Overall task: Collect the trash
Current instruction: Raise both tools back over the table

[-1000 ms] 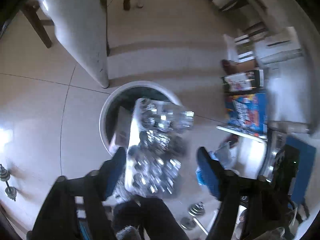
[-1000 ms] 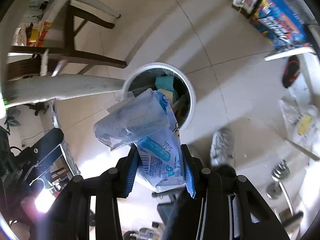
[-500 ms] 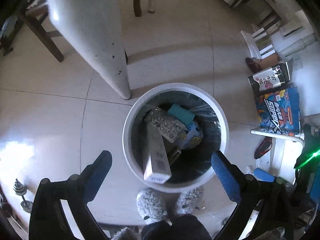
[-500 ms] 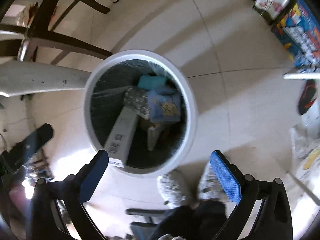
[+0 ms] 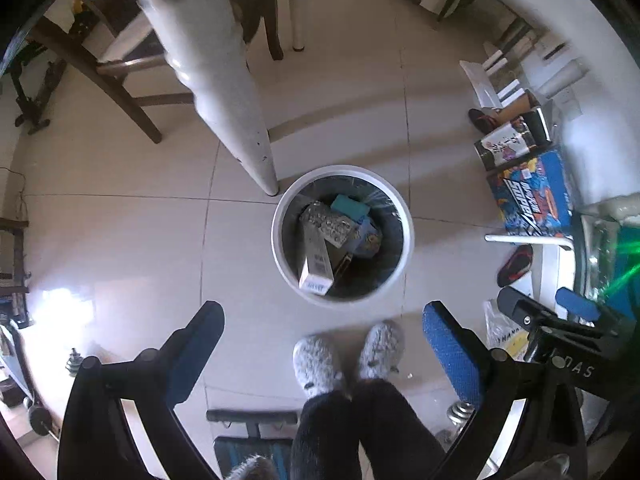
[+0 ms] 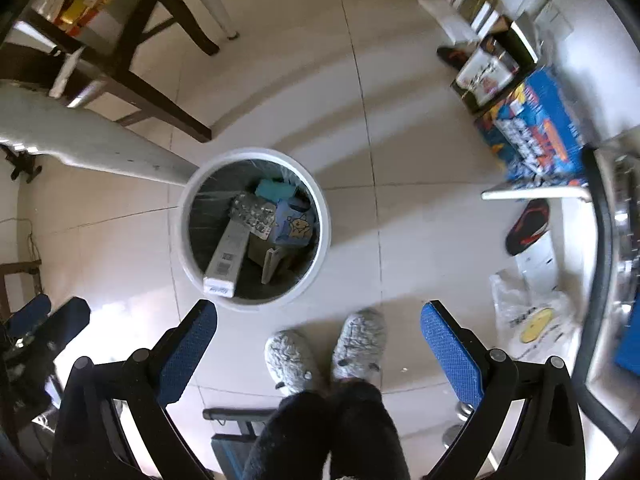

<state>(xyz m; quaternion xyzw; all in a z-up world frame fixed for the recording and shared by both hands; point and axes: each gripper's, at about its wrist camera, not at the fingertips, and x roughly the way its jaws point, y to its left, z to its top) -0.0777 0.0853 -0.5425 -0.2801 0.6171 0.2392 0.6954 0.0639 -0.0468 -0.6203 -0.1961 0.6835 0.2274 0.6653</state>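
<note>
Two grippers: you hold both up high, looking down at the floor.
Left gripper (image 5: 323,354): your blue pads are wide apart and hold nothing.
Right gripper (image 6: 319,350): your blue pads are wide apart too, with nothing between them.
Trash bin (image 5: 407,236): round and white with a dark bag inside; it stands on the floor tiles, right in front of your feet.
Bin and table leg: the white table leg (image 5: 224,92) comes down just beside the bin's far left rim.
Trash in the bin: a long white box (image 5: 315,260) leans against the near left side. A shiny silver pack (image 5: 330,222) lies on top of the box's far end. A teal thing (image 5: 350,206) sits at the far side. A blue pack with a bear on it (image 6: 294,226) is at the right, touching the silver pack.
Your feet: two fluffy grey slippers (image 5: 344,356) stand side by side, near the bin's near rim.
Floor at the right: a blue box with big letters (image 5: 534,194) lies well apart from the bin. A black and red shoe (image 6: 528,226) lies near it.
Chair: dark wooden chair legs (image 6: 160,100) stand behind the table leg.
</note>
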